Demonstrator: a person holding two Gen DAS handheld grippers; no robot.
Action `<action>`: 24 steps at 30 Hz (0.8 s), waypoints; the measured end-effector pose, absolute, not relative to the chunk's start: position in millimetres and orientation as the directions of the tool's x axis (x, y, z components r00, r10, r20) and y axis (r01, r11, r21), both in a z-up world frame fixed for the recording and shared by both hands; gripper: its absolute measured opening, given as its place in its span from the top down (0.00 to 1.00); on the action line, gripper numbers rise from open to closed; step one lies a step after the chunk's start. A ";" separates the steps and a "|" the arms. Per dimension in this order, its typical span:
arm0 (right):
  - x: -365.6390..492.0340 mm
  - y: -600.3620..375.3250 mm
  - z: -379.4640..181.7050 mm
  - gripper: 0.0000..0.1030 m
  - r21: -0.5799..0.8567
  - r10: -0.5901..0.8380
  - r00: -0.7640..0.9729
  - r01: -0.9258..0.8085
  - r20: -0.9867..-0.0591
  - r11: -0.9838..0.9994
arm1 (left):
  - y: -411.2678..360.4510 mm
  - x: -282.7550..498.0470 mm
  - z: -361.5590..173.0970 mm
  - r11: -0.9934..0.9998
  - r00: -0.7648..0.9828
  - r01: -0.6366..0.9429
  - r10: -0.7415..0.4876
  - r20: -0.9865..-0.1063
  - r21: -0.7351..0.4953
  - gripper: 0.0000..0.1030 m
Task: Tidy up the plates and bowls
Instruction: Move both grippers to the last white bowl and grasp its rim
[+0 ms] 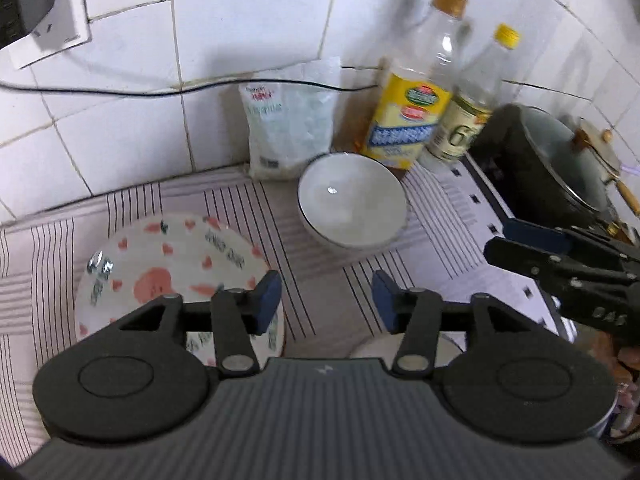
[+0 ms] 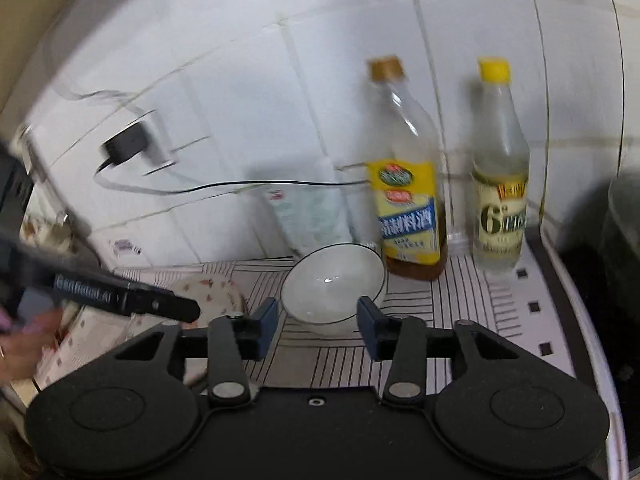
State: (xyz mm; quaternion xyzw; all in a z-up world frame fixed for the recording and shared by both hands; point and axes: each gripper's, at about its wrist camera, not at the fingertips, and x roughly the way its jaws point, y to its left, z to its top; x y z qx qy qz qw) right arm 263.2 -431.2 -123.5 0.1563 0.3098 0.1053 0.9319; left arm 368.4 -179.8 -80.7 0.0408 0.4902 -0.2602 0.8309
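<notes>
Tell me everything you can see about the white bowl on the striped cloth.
The round white glossy bowl with a thin dark rim looks ceramic. It stands upright and empty on the striped cloth, in front of the yellow-labelled bottle. Nothing grips it: the open right claw is just short of it.

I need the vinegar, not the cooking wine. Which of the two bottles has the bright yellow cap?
The right bottle, clear liquid, pale label with a large 6. The left bottle has a brownish-gold cap and yellow-blue label.
</notes>
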 end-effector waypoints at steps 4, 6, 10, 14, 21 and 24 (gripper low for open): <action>295.3 -438.5 -145.2 0.32 0.408 0.332 0.733 -0.082 -0.593 0.909 | -203.3 395.1 -95.6 0.867 0.400 0.476 -0.364 -0.841 -0.149 0.39; 307.2 -442.1 -157.8 0.32 0.451 0.347 0.723 -0.055 -0.598 0.891 | -213.1 407.1 -104.2 0.869 0.420 0.480 -0.348 -0.838 -0.120 0.38; 335.9 -450.7 -181.8 0.32 0.524 0.360 0.707 0.018 -0.609 0.852 | -230.1 439.8 -129.6 0.869 0.389 0.486 -0.311 -0.867 -0.094 0.41; 359.7 -457.2 -206.1 0.36 0.565 0.373 0.678 0.076 -0.633 0.822 | -239.7 460.8 -152.4 0.875 0.368 0.481 -0.268 -0.890 -0.065 0.45; 373.4 -459.9 -230.0 0.55 0.629 0.391 0.665 0.154 -0.636 0.762 | -254.5 463.8 -168.9 0.832 0.379 0.555 -0.245 -0.892 0.007 0.74; 376.9 -460.8 -236.0 0.76 0.624 0.367 0.669 0.187 -0.647 0.759 | -262.7 453.9 -173.4 0.798 0.423 0.597 -0.229 -0.877 0.079 0.81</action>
